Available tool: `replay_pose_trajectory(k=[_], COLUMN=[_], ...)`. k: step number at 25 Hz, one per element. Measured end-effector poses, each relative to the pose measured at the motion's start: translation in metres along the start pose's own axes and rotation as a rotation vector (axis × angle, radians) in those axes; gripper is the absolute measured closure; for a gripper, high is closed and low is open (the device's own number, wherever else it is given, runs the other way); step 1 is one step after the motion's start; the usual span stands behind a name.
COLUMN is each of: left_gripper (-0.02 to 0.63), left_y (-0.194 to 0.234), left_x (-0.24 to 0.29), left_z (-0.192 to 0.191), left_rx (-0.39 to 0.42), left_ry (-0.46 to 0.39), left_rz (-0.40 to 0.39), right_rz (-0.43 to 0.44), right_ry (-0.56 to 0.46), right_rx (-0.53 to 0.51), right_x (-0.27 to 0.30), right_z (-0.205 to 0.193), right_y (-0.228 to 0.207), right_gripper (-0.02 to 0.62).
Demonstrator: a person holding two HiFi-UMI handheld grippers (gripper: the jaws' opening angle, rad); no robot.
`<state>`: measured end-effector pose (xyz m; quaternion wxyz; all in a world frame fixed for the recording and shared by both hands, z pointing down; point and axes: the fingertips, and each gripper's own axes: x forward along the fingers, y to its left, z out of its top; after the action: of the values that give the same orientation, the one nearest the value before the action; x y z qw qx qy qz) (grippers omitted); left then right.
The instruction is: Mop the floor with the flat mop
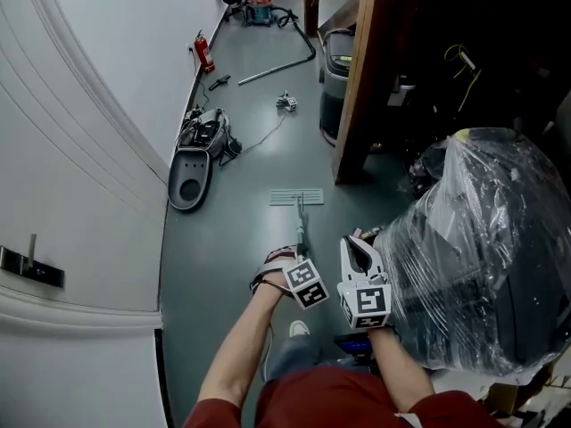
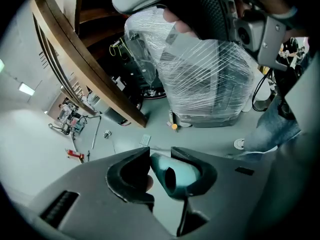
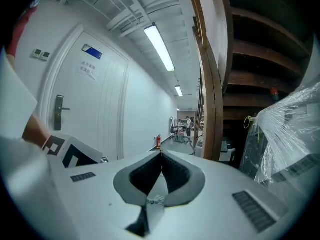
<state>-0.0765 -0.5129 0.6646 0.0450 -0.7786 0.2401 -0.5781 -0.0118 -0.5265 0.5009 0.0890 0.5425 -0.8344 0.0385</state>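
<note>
Evidently mid-mopping: your left gripper [image 2: 161, 159] clamps the mop handle [image 1: 301, 226], right gripper [image 3: 160, 156] closed, empty; next, push the mop head [image 1: 297, 197] forward.

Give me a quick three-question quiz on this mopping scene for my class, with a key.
1. True or false: the right gripper clamps the mop handle.
2. The flat mop head lies: A) on the floor; B) against the door; C) on the wrapped load.
3. Fill in: the red thing by the wall is a fire ____.
Key: 1 false, the left gripper clamps it. 2 A. 3 extinguisher.
</note>
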Motion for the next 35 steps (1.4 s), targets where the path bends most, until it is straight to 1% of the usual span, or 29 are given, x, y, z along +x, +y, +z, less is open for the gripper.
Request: replay_pose_trajectory(k=[7, 13, 17, 21, 25, 30, 35], left_gripper=[0.465, 0.465, 0.465, 0.465, 0.469, 0.471, 0.471], left_y=[0.052, 0.084, 0.116, 0.151, 0.197, 0.238, 0.273], left_x=[0.011, 0.028, 0.046, 0.061, 0.070, 0.091, 0.111], left_z=[-0.021, -0.014, -0.010, 0.001, 0.019, 0.042, 0.056], left_rx=[0.021, 0.025, 0.031, 0.025, 0.002, -0.013, -0.030], left_ry=[0.005, 0.004, 0.008, 0.016, 0.015, 0.016, 0.028], left_rz=[-0.004, -0.005, 0.003, -0.001, 0.007, 0.013, 0.022], right_rz=[-0.047, -0.069, -0.062, -0.043, -0.020, 0.000, 0.020], right_ry=[-0.025, -0.027, -0.038, -0.043, -0.052, -0.061, -0.059], right_rx=[0.007, 0.018, 0.023, 0.028, 0.028, 0.024, 0.022], right_x=[0.043, 0.077, 0.117, 0.161, 0.206, 0.246, 0.281], right_z=[0.024, 0.025, 0.028, 0.044, 0.062, 0.075, 0.080], right_y=[0.000, -0.016, -0.031, -0.050, -0.069, -0.097, -0.123], right_gripper=[0.577, 0.577, 0.577, 0.577, 0.577, 0.577, 0.577])
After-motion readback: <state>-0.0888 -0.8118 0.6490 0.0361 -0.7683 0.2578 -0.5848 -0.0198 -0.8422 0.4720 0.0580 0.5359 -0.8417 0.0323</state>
